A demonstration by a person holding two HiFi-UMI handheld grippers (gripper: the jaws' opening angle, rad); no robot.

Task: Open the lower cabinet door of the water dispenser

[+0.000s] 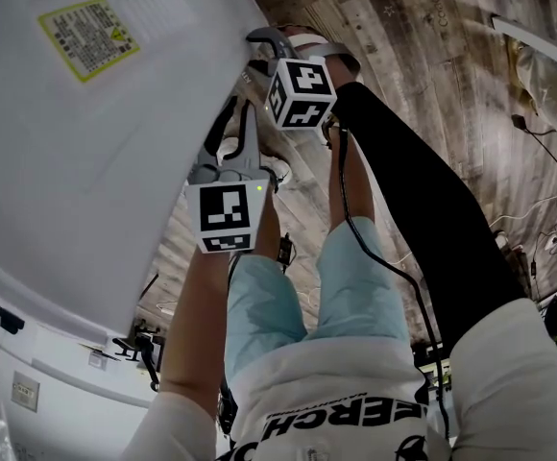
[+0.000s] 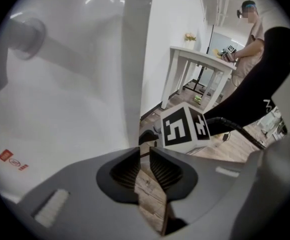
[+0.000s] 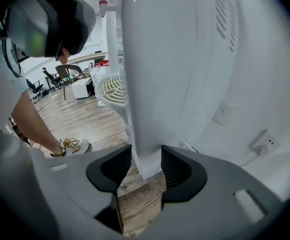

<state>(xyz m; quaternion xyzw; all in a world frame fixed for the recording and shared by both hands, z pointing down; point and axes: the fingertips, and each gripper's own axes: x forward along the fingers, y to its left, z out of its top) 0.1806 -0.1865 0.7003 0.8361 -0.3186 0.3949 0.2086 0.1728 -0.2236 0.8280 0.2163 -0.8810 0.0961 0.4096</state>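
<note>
Wooden floor (image 3: 140,211) beneath; right tongs (image 3: 146,165) wide astride dispenser door edge (image 3: 152,84), left tongs (image 2: 145,156) ajar.

Water dispenser (image 1: 96,181) cut off at top and left — yellow label (image 1: 88,36), print too small to read

Only "ERCH" reads, on the person's white shirt (image 1: 355,392); the yellow label (image 1: 88,36) is illegible.

the water dispenser (image 1: 86,161) stands left of both grippers. the right gripper (image 3: 146,156) lies beyond the left gripper (image 2: 145,151), its jaws either side of the door (image 3: 150,84) edge, above the floor (image 1: 403,56).
</note>
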